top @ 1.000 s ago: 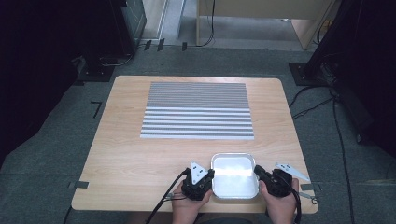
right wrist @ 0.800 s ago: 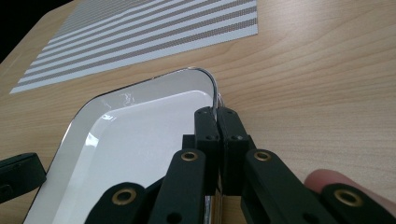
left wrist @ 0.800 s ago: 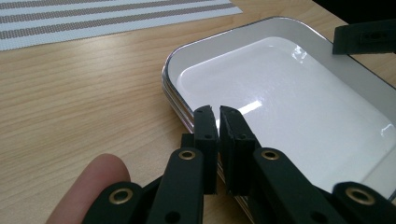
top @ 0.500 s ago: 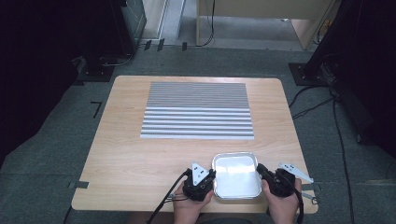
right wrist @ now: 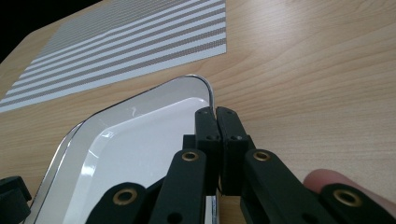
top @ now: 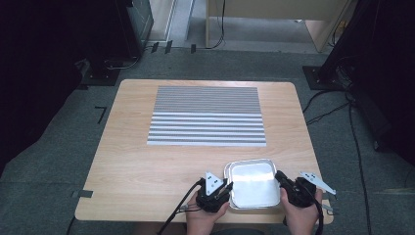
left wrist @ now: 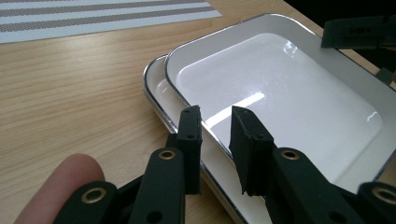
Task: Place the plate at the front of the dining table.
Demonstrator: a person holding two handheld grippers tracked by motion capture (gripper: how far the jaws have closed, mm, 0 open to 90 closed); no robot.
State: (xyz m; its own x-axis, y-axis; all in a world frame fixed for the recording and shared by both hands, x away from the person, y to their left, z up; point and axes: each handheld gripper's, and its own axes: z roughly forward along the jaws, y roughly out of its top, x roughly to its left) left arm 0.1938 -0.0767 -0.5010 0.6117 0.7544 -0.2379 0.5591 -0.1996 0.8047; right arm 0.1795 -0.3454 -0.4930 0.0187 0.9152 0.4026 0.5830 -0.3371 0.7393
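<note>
Two shallow white trays with dark rims lie stacked near the table's front edge (top: 252, 182). In the left gripper view the upper tray (left wrist: 280, 93) sits shifted off the lower tray (left wrist: 159, 88), whose left rim shows. My left gripper (left wrist: 215, 137) is open, its jaws standing either side of the upper tray's near rim. My right gripper (right wrist: 215, 123) is shut on the upper tray's (right wrist: 140, 140) opposite rim. From the high view the left gripper (top: 226, 188) and right gripper (top: 279, 177) flank the trays.
A grey-and-white striped mat (top: 207, 116) covers the middle and far part of the wooden table (top: 147, 171). Cables trail from both grippers over the front edge. Dark equipment and cables stand on the carpet around the table.
The upper tray has slid slightly to the right with the right gripper. The left gripper has stayed about where it was.
</note>
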